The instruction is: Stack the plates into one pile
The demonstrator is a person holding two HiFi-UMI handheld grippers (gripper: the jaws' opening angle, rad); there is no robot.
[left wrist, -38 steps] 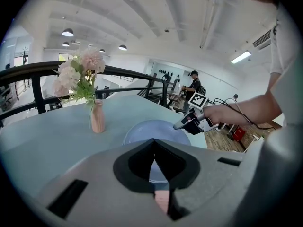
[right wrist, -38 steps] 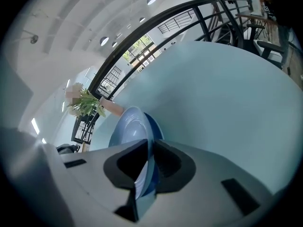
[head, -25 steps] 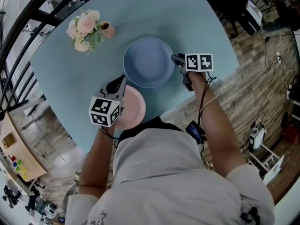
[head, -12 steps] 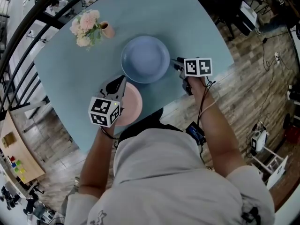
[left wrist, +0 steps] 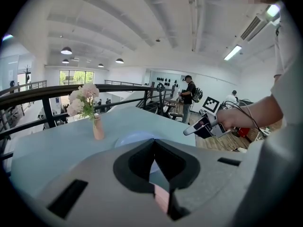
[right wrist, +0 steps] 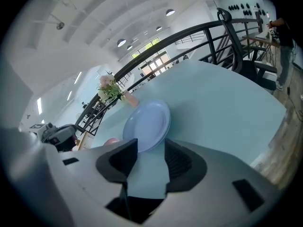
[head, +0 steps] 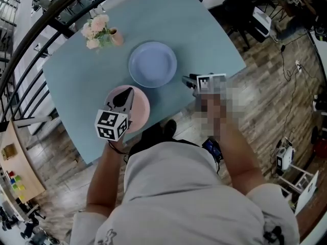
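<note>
A blue plate (head: 152, 64) lies on the light blue table (head: 199, 29), with a pink plate (head: 141, 111) nearer me and to its left. The two plates lie apart, side by side. My left gripper (head: 124, 97) hovers over the pink plate with its jaws shut on nothing; a pink sliver (left wrist: 162, 200) shows behind the jaws. My right gripper (head: 187, 80) is open, a short way right of the blue plate near the table's front edge. In the right gripper view the blue plate (right wrist: 147, 122) lies just beyond the open jaws.
A small vase of pink flowers (head: 101, 30) stands at the far left of the table. A black railing (head: 30, 65) runs along the table's far and left sides. Wooden floor (head: 276, 96) lies to the right, with chairs and cables beyond.
My right gripper has drawn back from the blue plate's right rim toward the table edge. The left gripper stays over the pink plate. The whole view has pulled back.
</note>
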